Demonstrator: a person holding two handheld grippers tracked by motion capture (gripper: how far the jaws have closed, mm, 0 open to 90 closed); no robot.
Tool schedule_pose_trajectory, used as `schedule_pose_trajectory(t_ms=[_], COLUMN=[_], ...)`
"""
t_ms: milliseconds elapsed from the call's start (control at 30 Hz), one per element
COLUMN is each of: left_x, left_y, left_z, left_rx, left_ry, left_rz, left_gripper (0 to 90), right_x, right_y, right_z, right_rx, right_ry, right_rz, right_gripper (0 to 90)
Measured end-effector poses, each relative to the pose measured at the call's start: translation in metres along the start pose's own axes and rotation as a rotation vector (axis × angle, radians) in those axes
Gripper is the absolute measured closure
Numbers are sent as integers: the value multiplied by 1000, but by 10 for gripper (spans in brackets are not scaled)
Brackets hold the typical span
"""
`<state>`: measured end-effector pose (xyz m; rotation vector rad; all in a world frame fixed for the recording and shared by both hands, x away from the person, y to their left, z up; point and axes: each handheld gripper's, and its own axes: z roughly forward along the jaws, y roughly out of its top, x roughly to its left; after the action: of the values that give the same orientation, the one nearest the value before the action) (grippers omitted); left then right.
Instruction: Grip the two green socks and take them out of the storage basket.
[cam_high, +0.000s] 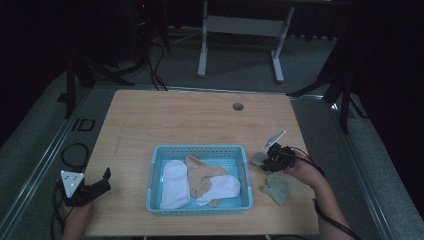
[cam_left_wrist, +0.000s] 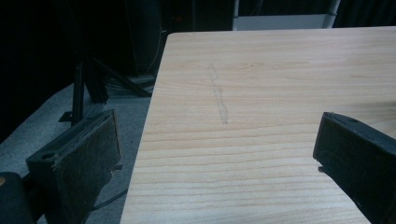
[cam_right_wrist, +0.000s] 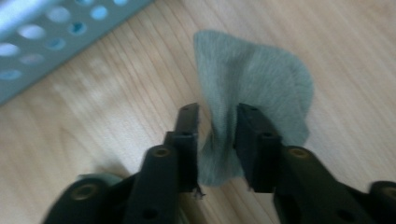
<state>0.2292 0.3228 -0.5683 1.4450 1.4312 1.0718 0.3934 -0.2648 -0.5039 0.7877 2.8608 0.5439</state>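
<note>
Right hand-held gripper (cam_right_wrist: 217, 135) part-open astride grey-green sock (cam_right_wrist: 261, 79), seemingly unclamped.

A light wooden desk (cam_high: 150, 115) carries a pale blue perforated basket (cam_high: 200, 151) near its front edge. Inside lie two white socks (cam_high: 175, 184), one at the left and one toward the right, with a tan sock (cam_high: 201, 175) between them. A round cable hole (cam_high: 238, 106) sits near the far edge.

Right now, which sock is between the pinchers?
The green sock nearer the blue basket, standing between the right gripper jaws. The other green sock lies nearer the person; three more are in the basket.
</note>
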Motion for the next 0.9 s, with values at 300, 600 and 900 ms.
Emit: schedule_pose_trajectory(t_ms=[300, 600, 900], left_x=[0, 0, 0], left_y=[0, 0, 0], left_z=[0, 0, 0], left_rx=[1, 2, 4], left_ry=[2, 4, 5], left_rz=[0, 1, 1], left_gripper=[4, 3, 4], right_x=[-7, -19, -22], right_y=[-12, -40, -65], right_z=[-24, -27, -22], right_rx=[-86, -149, -204], right_ry=[-32, -74, -117], right_rz=[70, 170, 249], right_gripper=[462, 399, 334])
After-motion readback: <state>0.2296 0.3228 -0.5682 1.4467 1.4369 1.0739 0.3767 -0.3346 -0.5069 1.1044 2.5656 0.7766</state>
